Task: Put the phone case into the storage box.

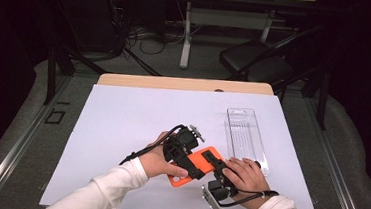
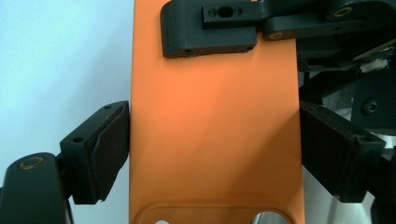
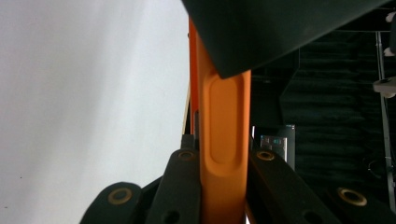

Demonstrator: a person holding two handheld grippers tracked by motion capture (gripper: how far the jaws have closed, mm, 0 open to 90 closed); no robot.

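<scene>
An orange phone case [image 1: 200, 159] is held a little above the white sheet near the table's front edge, between both hands. My left gripper [image 1: 189, 160] reaches in from the left and spans the case's width. In the left gripper view its pads [image 2: 109, 140] press on the two long sides of the case [image 2: 215, 93], so the left gripper [image 2: 215, 140] is shut on it. My right gripper [image 1: 211, 160] comes from the lower right and is shut on the case's end [image 2: 210, 32]. In the right gripper view its jaws [image 3: 224, 163] clamp the case's thin edge [image 3: 224, 116].
A clear plastic tray [image 1: 245, 137] lies lengthwise on the right side of the white sheet [image 1: 137, 116]. The wooden table top [image 1: 185, 83] shows past the sheet's far edge. A dark chair [image 1: 257, 60] and cables stand on the floor beyond.
</scene>
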